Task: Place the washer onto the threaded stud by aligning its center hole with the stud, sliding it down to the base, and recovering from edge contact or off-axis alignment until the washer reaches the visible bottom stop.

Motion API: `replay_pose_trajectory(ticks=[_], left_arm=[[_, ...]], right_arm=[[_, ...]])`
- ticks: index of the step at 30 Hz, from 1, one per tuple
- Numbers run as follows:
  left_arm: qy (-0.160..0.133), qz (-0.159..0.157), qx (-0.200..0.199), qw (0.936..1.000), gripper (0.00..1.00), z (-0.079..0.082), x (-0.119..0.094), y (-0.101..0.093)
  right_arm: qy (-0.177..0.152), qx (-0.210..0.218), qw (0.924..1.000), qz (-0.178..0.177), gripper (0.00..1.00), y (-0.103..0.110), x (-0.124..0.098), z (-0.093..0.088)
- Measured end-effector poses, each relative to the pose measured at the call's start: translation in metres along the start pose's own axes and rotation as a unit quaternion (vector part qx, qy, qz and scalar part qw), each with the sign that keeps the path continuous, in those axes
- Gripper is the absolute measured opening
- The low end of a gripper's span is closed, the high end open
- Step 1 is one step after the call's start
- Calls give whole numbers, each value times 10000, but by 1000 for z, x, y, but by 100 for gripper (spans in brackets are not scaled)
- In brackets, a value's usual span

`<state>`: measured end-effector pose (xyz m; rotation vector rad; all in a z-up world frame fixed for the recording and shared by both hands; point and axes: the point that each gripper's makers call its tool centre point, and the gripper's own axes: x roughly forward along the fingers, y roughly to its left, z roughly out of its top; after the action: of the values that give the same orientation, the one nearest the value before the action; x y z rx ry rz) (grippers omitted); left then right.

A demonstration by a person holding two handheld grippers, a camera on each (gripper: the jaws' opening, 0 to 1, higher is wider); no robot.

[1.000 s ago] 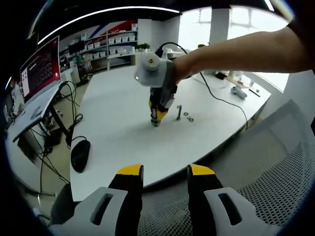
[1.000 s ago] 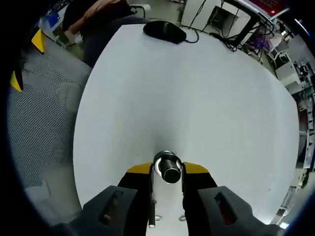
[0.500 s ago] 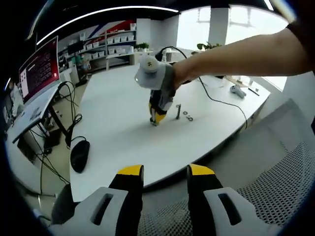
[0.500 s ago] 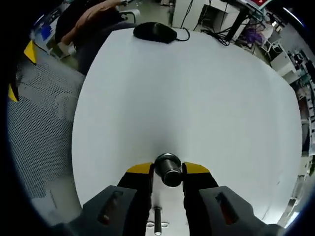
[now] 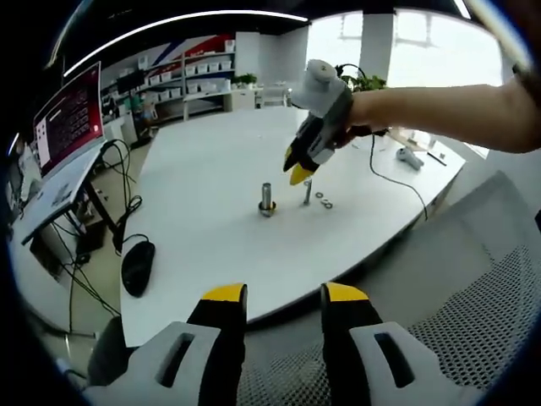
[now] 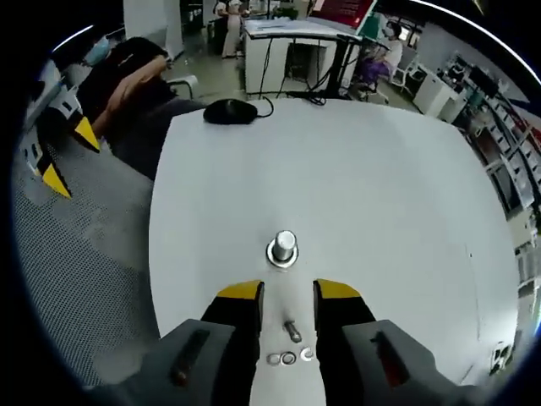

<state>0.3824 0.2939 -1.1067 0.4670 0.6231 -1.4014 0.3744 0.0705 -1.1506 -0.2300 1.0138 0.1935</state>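
Note:
A short metal stud stands upright on its round base on the white table. In the right gripper view the stud sits just beyond my right gripper, which is open and holds nothing. Between that gripper's arms lie a small bolt and a few washers flat on the table. From the left gripper view the right gripper hovers above and right of the stud, with the bolt and washers under it. My left gripper is open off the table's near edge.
A black mouse lies at the table's left edge, mouse far side in the right gripper view. A mesh chair is beside me. A monitor stands on a desk at left. A black cable runs across the table's right part.
My right gripper has let go of the stud and lifted up and back from it. The stud now stands alone on the table. The left gripper has stayed put.

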Motion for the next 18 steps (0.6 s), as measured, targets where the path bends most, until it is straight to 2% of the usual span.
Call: replay_pose_trajectory(ticks=[5, 11, 18], left_arm=[[-7, 25, -20, 10000, 32, 1, 0, 1], [-19, 71, -27, 10000, 32, 1, -1, 3], [-21, 82, -27, 10000, 32, 1, -1, 4]], right_arm=[[93, 192, 9997, -79, 25, 8, -16, -34], [367, 453, 9982, -114, 25, 13, -19, -73], [573, 722, 9957, -86, 25, 16, -8, -97]])
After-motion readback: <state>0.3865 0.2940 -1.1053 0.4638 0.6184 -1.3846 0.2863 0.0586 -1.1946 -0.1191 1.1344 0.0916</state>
